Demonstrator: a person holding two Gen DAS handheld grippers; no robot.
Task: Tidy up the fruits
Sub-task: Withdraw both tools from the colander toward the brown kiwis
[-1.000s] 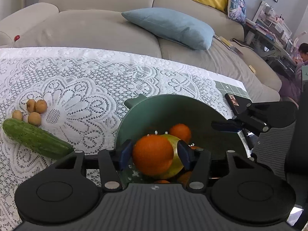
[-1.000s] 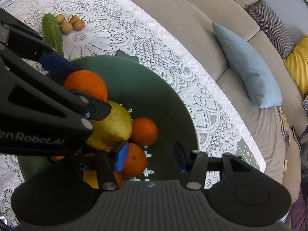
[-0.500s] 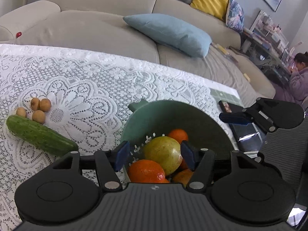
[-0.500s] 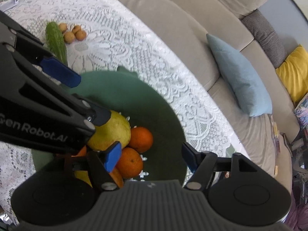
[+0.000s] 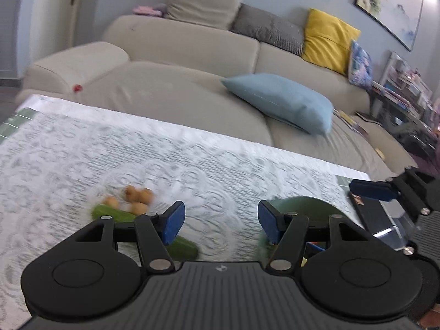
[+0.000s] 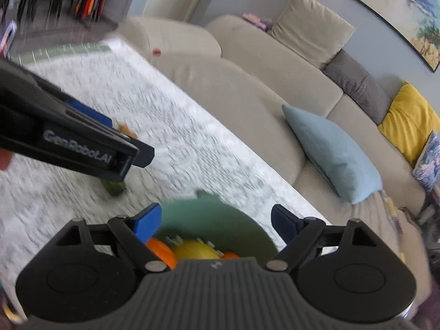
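A green colander bowl [image 6: 209,217] sits on the lace-covered table near its right end, with oranges [image 6: 162,250] and a yellow-green pear [image 6: 195,250] inside. Its rim also shows in the left wrist view [image 5: 305,206]. A cucumber [image 5: 181,244] and several small brown fruits [image 5: 137,196] lie left of the bowl. My left gripper [image 5: 218,220] is open and empty, raised above the table between cucumber and bowl. My right gripper [image 6: 216,221] is open and empty, raised above the bowl. Both views are motion-blurred.
A beige sofa [image 5: 178,52] runs behind the table with a light blue pillow [image 5: 283,101] and a yellow cushion [image 5: 328,40]. A dark phone-like object [image 5: 376,220] lies at the table's right end. The left gripper's body [image 6: 68,143] crosses the right wrist view.
My left gripper let go of the orange into the bowl a second ago. Since then both grippers have lifted and tilted up, away from the bowl. The right jaws have opened wider.
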